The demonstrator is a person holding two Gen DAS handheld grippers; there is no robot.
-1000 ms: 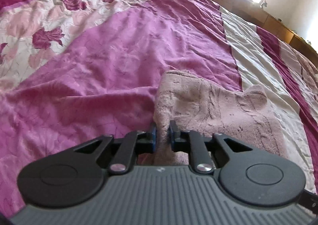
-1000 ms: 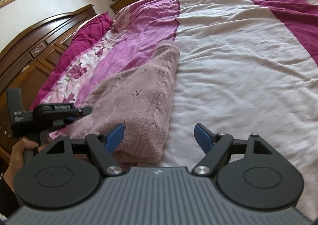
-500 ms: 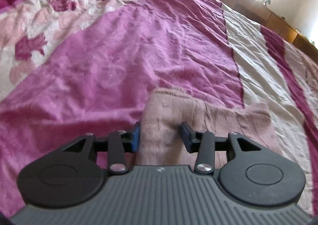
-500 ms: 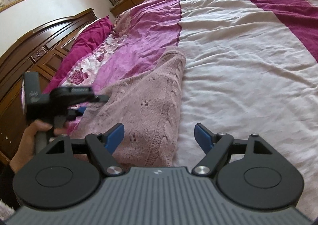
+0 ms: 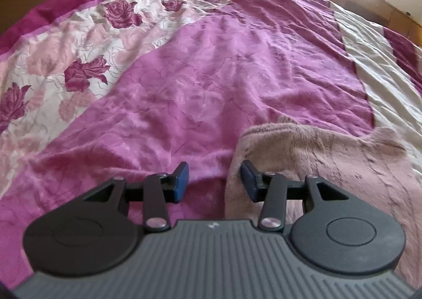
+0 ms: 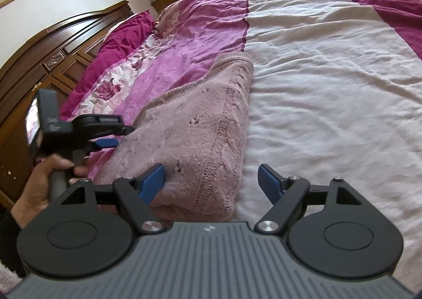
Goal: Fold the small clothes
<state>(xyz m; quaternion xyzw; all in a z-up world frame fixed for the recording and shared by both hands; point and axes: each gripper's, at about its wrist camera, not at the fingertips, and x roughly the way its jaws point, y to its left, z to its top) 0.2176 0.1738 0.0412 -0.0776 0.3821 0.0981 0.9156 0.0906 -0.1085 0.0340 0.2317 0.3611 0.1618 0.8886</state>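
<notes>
- Sweater (image 6: 200,135), dusty pink knit, lies folded on the bedspread (image 6: 329,82), lower centre of the right wrist view.
- Left gripper (image 5: 215,180): jaws have just been opening and stand apart; the sweater's edge seems to brush the right pad, unclamped.
- Right gripper (image 6: 211,183): jaws wide apart over the sweater's near corner, gripping nothing.
- Hand (image 6: 44,180) at lower left holds the left gripper's handle.

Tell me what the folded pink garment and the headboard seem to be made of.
Folded pink garment: probably soft knitted yarn, matte and fuzzy; cable-like ribs and small eyelet holes show. Headboard: apparently dark wood, glossy varnish; carved panels catch highlights.
</notes>
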